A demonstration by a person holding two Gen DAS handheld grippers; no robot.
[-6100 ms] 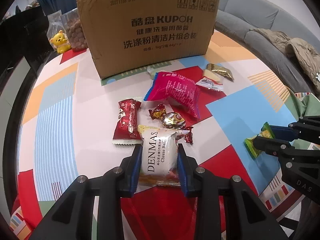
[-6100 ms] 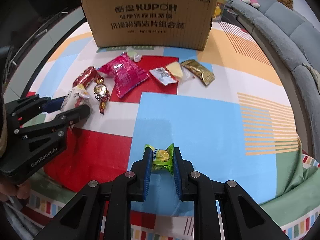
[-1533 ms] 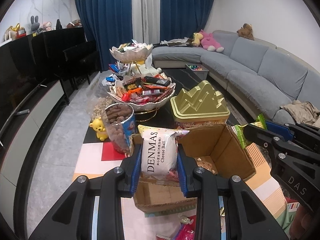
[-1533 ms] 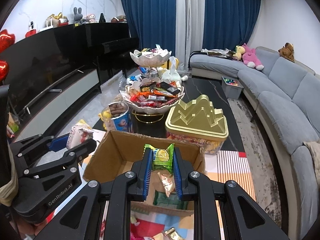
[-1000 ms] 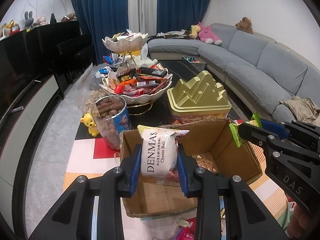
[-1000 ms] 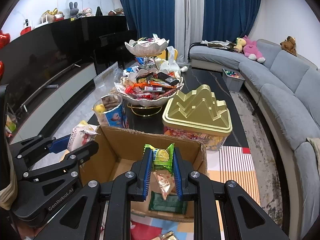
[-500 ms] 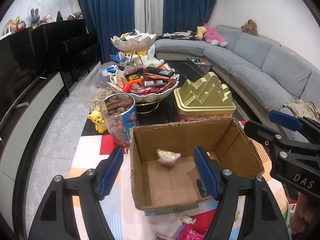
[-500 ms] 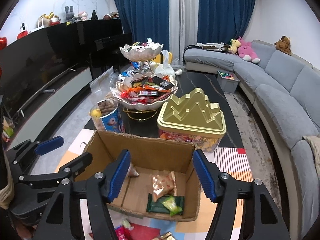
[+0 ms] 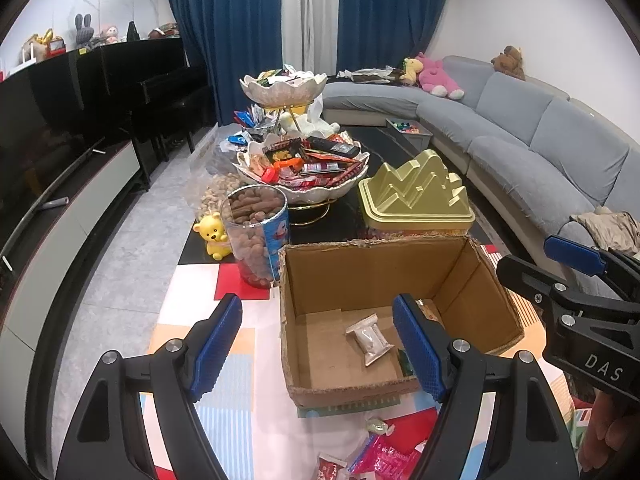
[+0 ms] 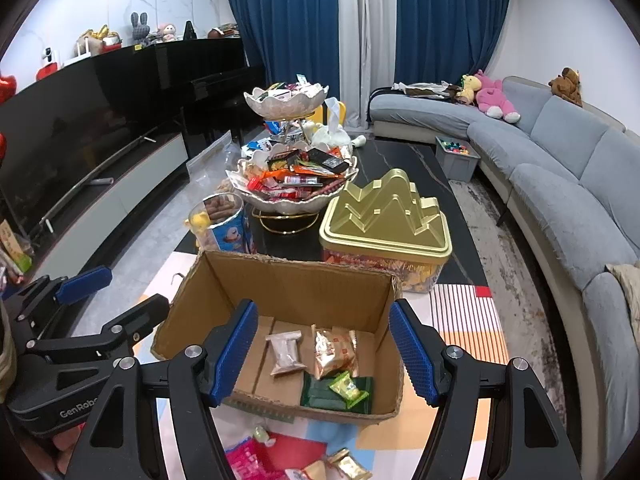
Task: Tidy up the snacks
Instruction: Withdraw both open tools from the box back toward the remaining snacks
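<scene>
Both tongs have just been opening and now gape empty above the box (image 10: 280, 280): left gripper (image 9: 318, 344), right gripper (image 10: 320, 348). White pack (image 10: 285, 354) and green candy (image 10: 347, 387) lie on the box floor. Drop done. Next: lift clear of the box rim before swinging back; more snacks (image 9: 384, 454) wait at the table's near edge. Take one per gripper.
</scene>
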